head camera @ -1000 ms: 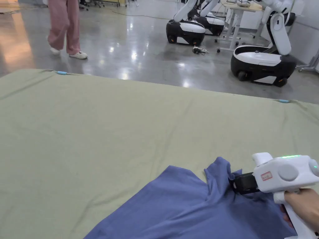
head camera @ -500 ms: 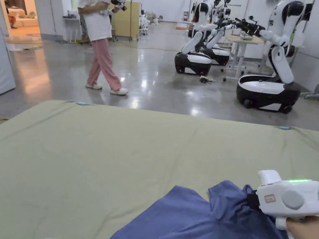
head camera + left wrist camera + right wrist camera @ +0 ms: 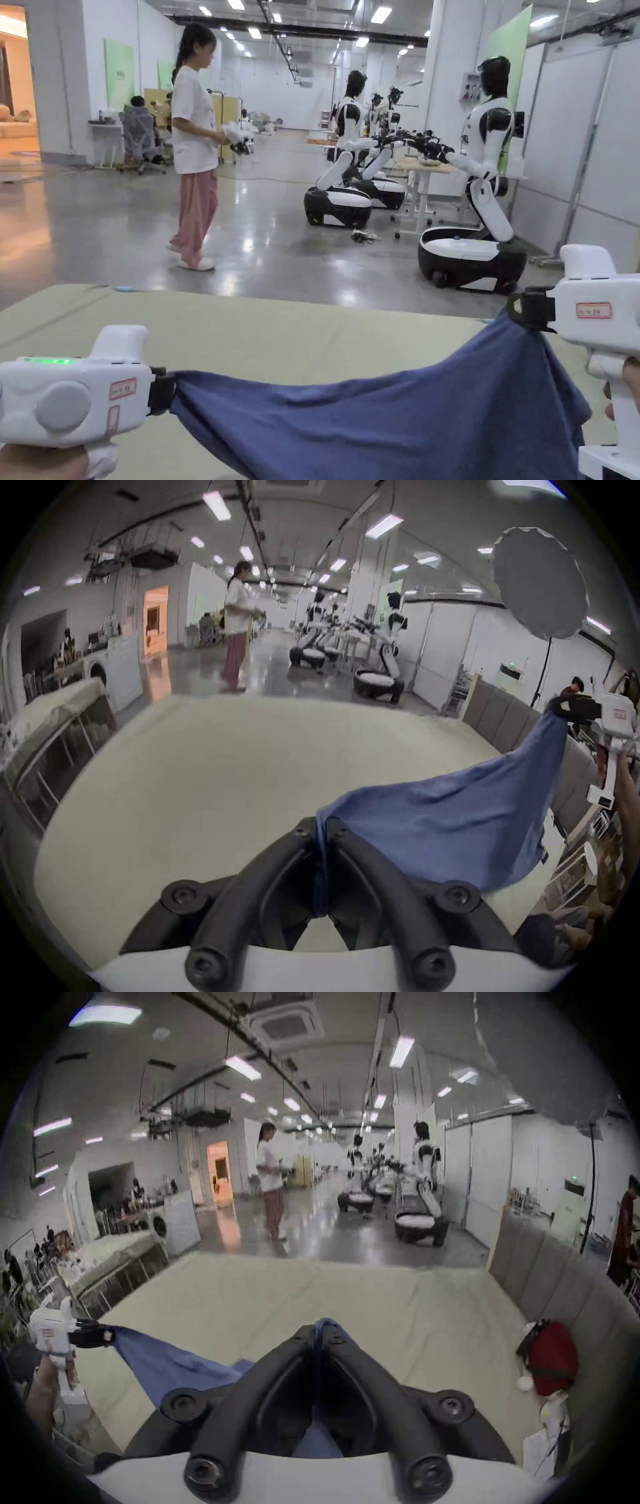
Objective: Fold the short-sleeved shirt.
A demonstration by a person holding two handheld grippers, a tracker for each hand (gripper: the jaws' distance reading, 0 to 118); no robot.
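Note:
The blue short-sleeved shirt (image 3: 400,419) hangs stretched in the air between both grippers, above the green-covered table (image 3: 262,331). At the lower left, my left gripper (image 3: 167,389) is shut on one end of the cloth. Higher up at the right, my right gripper (image 3: 515,310) is shut on the other end. In the left gripper view the shirt (image 3: 450,826) is pinched between the black jaws of the left gripper (image 3: 320,830), and the right gripper (image 3: 562,707) shows far off. In the right gripper view blue cloth (image 3: 173,1362) runs from the right gripper (image 3: 320,1333) to the left gripper (image 3: 107,1335).
A person in a white top and pink trousers (image 3: 194,181) stands on the shiny floor beyond the table. Several white-and-black robots (image 3: 475,231) stand at the right. A red bag (image 3: 550,1359) lies by grey panels at the table's right side.
The shirt has been lifted off the table and now hangs spread between the two grippers. The left gripper has come into view holding it. The head camera has tilted upward.

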